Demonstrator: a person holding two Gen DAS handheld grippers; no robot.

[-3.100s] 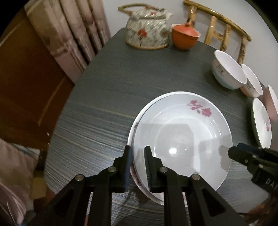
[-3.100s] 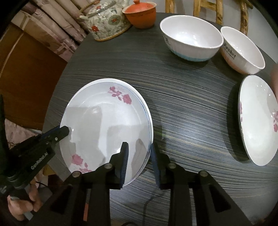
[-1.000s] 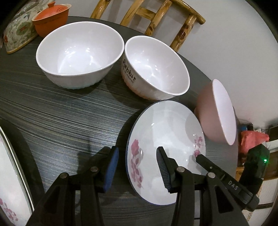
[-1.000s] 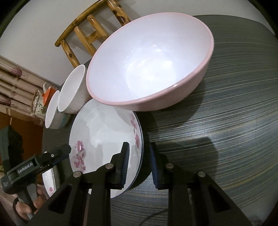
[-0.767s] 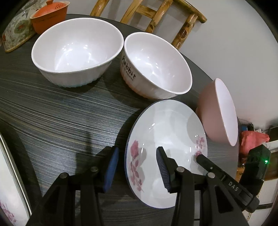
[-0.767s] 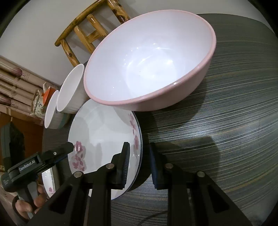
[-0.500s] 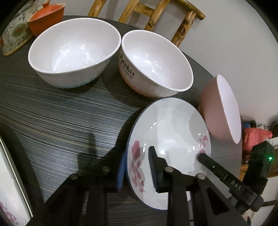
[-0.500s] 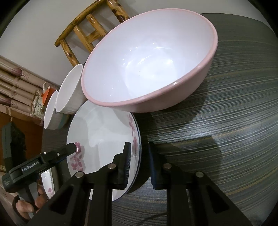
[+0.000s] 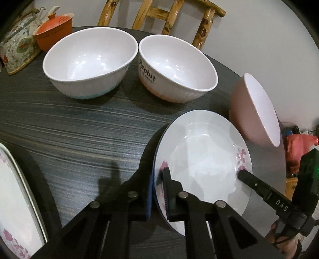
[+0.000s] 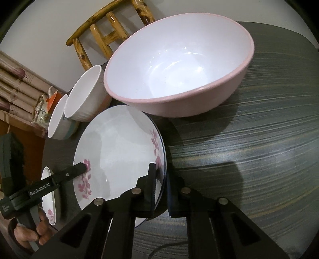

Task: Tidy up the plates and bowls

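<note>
A small white plate with pink flowers (image 9: 201, 159) (image 10: 117, 155) lies on the dark table, close in front of a pink bowl (image 9: 255, 113) (image 10: 179, 73). My left gripper (image 9: 157, 185) has the plate's left rim between its jaws; they are closing, and the pads press on the rim. My right gripper (image 10: 161, 185) is shut on the opposite rim, and its fingers (image 9: 257, 183) show in the left wrist view. Behind stand a "Rabbit" bowl (image 9: 177, 67) (image 10: 85, 95) and a white bowl with a blue base (image 9: 89, 61) (image 10: 57, 119).
A stack of larger flowered plates (image 9: 16, 199) (image 10: 48, 199) sits at the table's left edge. A flowered teapot (image 9: 18, 43) and an orange lidded cup (image 9: 53, 29) stand at the far back. A wooden chair (image 9: 169, 18) is behind the table. A hand (image 10: 30, 231) holds the left gripper.
Both grippers have left the large plate stack for the small plate. Over the last second the left jaws have closed onto its left rim and the right jaws have tightened on the other rim.
</note>
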